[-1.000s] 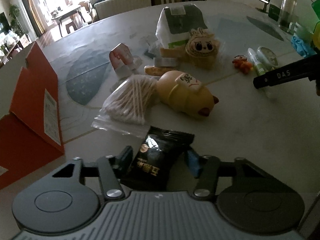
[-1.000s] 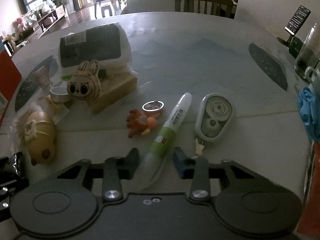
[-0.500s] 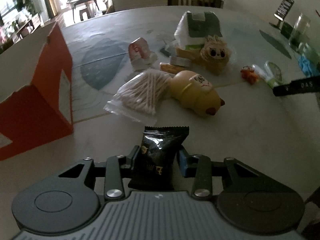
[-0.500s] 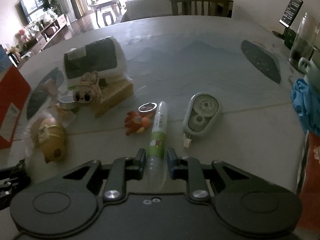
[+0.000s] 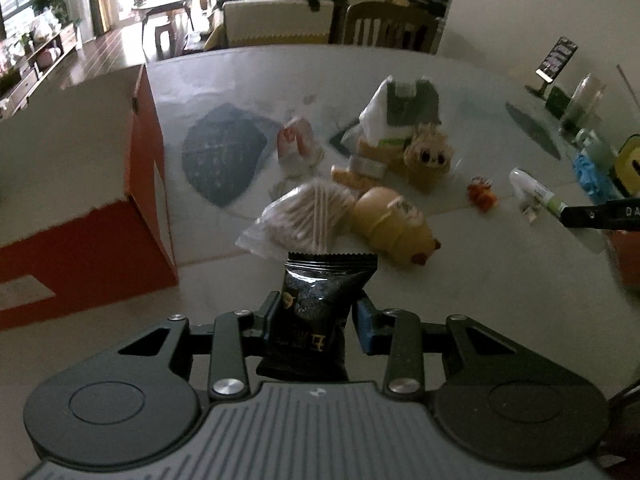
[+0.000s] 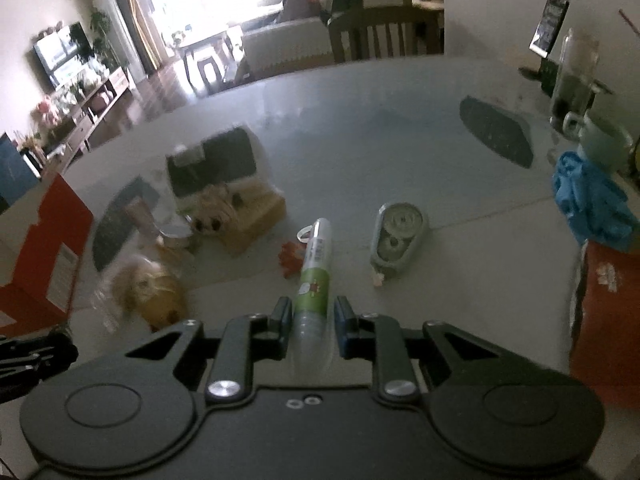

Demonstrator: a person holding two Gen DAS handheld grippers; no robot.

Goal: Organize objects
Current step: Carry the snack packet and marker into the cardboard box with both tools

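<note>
Left wrist view: left hand-held gripper (image 5: pixel 316 314) clenched on a black crinkly foil snack packet (image 5: pixel 316 312), lifted clear of the pale desk (image 5: pixel 480 300).
Landmark: yellow soft plush toy (image 5: pixel 394 226) lying on the desk.
Packet position: nearer the camera than the plush, above bare desk.
Packet handling: likely light, soft and slippery; a grip across its middle, as now, looks safer than one at the crimped edge.
Left of plush: clear bag of cotton swabs (image 5: pixel 304 216) touching it; further left, an open orange cardboard box (image 5: pixel 92 236).
Right of plush: the right hand-held gripper's black edge.

Right wrist view: right hand-held gripper (image 6: pixel 312 326) clenched on the clear lower end of a white-and-green plastic tube (image 6: pixel 316 268).
Tube position: right of the plush (image 6: pixel 154 286), pointing away from the camera; probably off the desk (image 6: pixel 360 140).
Tube handling: likely stiff, light, smooth and round, so it may roll or pivot; hold nearer mid-length.
Beyond tube: small orange keychain figure (image 6: pixel 290 258), grey-green correction tape dispenser (image 6: pixel 396 238).
</note>
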